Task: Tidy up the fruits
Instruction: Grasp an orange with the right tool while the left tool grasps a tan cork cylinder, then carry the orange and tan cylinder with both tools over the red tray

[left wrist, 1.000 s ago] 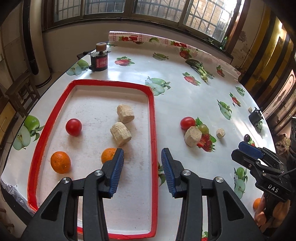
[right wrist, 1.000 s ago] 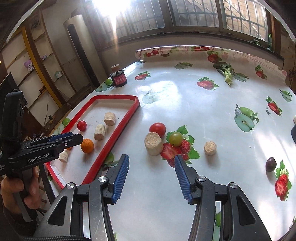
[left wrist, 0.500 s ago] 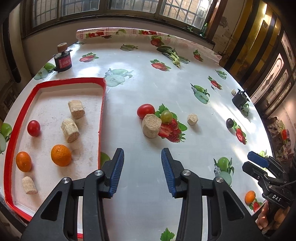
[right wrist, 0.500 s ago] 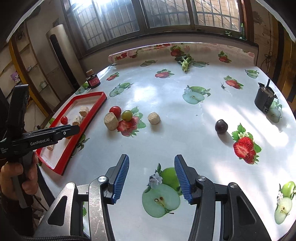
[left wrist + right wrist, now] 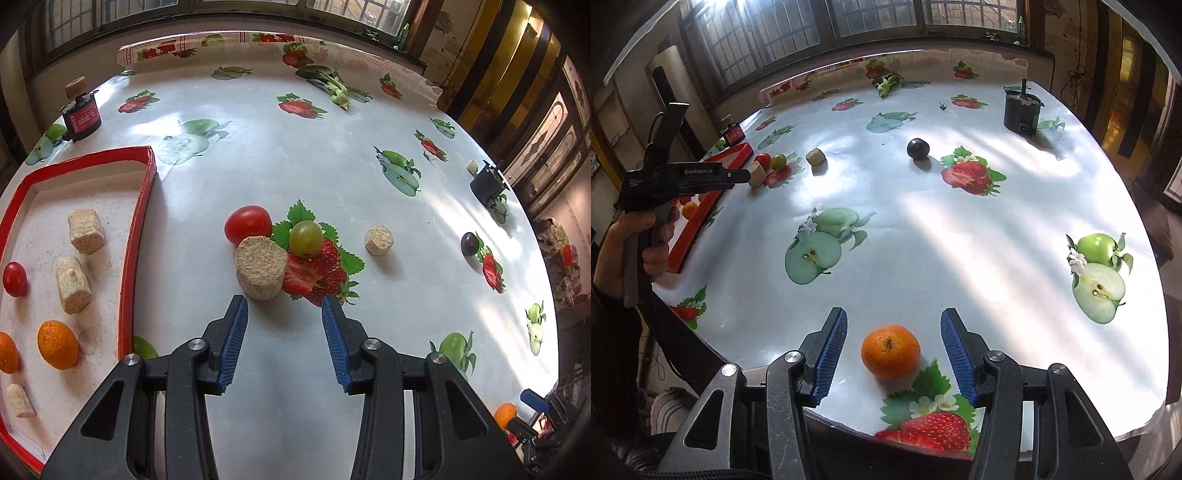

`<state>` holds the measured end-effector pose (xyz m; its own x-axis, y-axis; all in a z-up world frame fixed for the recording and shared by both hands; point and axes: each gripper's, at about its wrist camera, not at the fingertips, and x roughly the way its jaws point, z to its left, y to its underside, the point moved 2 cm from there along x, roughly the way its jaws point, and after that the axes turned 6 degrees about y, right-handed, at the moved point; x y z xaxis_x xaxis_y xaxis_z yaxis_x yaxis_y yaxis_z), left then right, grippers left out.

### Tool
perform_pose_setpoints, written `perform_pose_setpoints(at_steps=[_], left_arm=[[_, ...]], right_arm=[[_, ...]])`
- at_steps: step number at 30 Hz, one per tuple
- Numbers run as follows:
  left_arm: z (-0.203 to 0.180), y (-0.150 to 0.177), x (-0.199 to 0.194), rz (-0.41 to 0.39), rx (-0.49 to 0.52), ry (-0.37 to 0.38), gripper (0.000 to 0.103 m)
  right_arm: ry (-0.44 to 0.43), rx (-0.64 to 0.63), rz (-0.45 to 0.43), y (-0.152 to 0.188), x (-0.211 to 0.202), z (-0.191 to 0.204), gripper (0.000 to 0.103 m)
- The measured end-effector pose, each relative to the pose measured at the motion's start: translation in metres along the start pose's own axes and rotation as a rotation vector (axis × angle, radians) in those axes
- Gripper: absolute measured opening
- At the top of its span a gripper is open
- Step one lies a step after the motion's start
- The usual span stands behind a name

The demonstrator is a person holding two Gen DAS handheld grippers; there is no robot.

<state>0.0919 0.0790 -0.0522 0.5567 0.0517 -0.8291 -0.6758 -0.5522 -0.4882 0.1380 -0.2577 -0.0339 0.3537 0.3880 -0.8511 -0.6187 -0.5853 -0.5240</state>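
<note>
Loose orange (image 5: 890, 352) near table edge

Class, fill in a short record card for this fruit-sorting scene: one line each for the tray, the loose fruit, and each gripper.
tray: red tray holding two oranges, a small tomato and cork-like blocks
loose fruit: red tomato, green grape, dark plum, orange
left gripper: left gripper open, facing the tomato cluster
right gripper: right gripper open, jaws either side of the orange
</note>
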Motion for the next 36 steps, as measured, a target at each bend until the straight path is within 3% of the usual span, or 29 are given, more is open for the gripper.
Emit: perform_pose_setpoints(at_steps=[8,10,11,12,14,29,34,36], left_arm=[[0.002,-0.006,0.024,0.013,-0.001,-0.031,0.039],[0.004,-0.008,0.024,0.003,-0.001,-0.031,0.039],[0.005,-0.009,0.025,-0.003,-0.004,-0.032,0.035],[0.006,-0.011,0.025,-0.006,-0.002,-0.039,0.028],[0.009,-0.012,0.025,-0.008,-0.004,-0.033,0.025],[0.01,-0.001,-0.004,-0.053,0.021,0.002,0.021],[0.011,-0.003,0.001,-0.024,0.001,0.002,0.025],[0.011,-0.005,0.006,-0.007,-0.009,-0.009,0.039]], right_arm=[[-0.016,-0.038,0.04,0.008,0.017,0.008,0.055],[-0.004,-0.083,0.049,0.01,0.022,0.018,0.046],[0.009,-0.098,0.036,0.009,0.022,0.021,0.036],[0.019,-0.108,0.036,0.008,0.023,0.024,0.036],[-0.014,-0.089,0.034,0.003,0.024,0.024,0.036],[-0.133,-0.08,-0.017,-0.033,0.03,0.053,0.035],[-0.145,-0.084,-0.012,-0.033,0.033,0.056,0.035],[-0.149,-0.082,-0.009,-0.033,0.033,0.056,0.035]])
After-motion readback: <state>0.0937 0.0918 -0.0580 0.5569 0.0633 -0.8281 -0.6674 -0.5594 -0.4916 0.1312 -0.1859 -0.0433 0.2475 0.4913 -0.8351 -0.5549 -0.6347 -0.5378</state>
